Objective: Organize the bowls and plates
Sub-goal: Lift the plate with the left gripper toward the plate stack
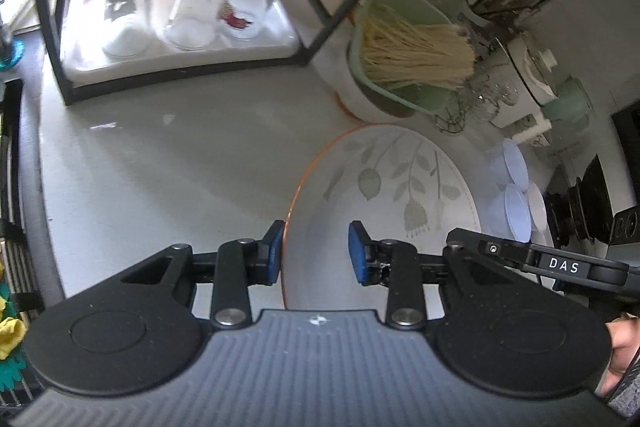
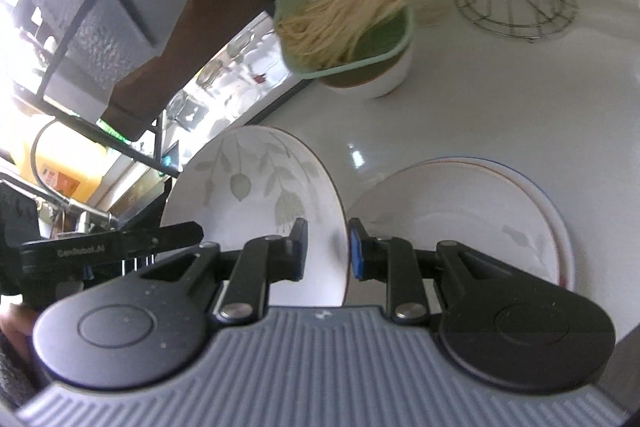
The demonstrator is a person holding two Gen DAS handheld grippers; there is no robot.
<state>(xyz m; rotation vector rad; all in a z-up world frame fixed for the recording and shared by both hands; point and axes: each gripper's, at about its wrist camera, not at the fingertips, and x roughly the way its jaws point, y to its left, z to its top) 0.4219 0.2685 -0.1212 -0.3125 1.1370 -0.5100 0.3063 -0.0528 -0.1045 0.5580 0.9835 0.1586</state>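
White leaf-patterned ceramic plate [image 2: 256, 195] being held lifted and tilted above white countertop [image 1: 160, 163], its rims being clamped by left gripper [image 1: 316, 251] and right gripper [image 2: 328, 247], stacked white plates [image 2: 480, 211] lying near counter's front edge, green noodle bowl [image 2: 360, 39] behind.

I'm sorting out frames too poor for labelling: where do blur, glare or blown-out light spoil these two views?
Left wrist view: upturned glasses under the rack look washed out and soft. Right wrist view: upper left corner blows out to white, green bowl of noodles is motion-smeared, glare spots sit on the white counter; the leaf-pattern plate stays readable.
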